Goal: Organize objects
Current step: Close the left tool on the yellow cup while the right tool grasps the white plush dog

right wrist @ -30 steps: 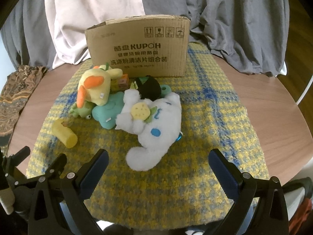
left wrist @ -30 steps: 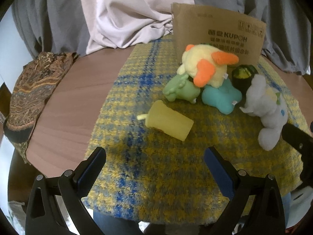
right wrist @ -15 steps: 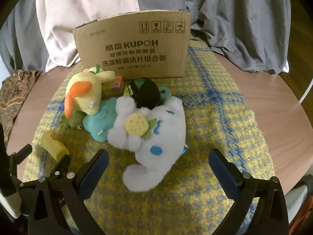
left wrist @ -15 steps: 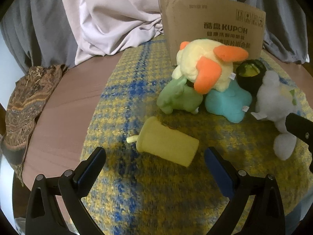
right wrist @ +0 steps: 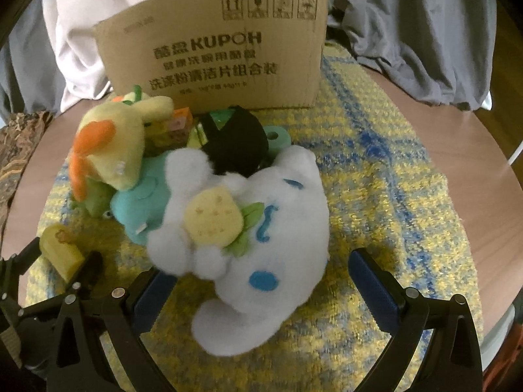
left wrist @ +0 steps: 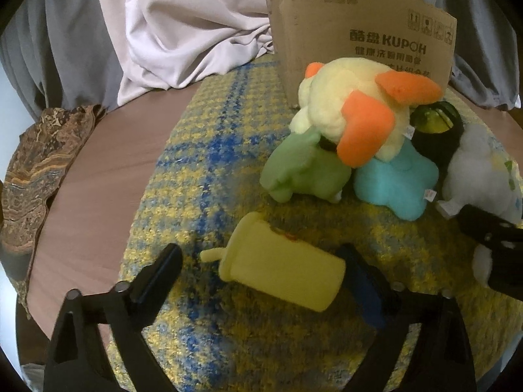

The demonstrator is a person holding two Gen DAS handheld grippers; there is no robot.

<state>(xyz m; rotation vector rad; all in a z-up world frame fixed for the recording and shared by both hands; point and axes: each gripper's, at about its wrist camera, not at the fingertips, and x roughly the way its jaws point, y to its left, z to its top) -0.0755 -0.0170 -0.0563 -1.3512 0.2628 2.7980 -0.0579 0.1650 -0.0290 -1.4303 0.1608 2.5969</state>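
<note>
Left wrist view: my left gripper (left wrist: 261, 281), jaws apart, straddles the yellow toy cup (left wrist: 281, 272); I judge closing comes next, while the right gripper (right wrist: 261, 281) hangs jaws apart over the white plush (right wrist: 261, 228).

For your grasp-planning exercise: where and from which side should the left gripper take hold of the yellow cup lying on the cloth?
Grip the yellow cup across its round body, coming from the near side. It lies on its side, and the open left gripper already straddles it.

Fuzzy plush toys (right wrist: 261, 228), woven mat (left wrist: 209, 170)

Green plush (left wrist: 305, 171) mostly hidden under yellow plush (left wrist: 356, 114).
</note>
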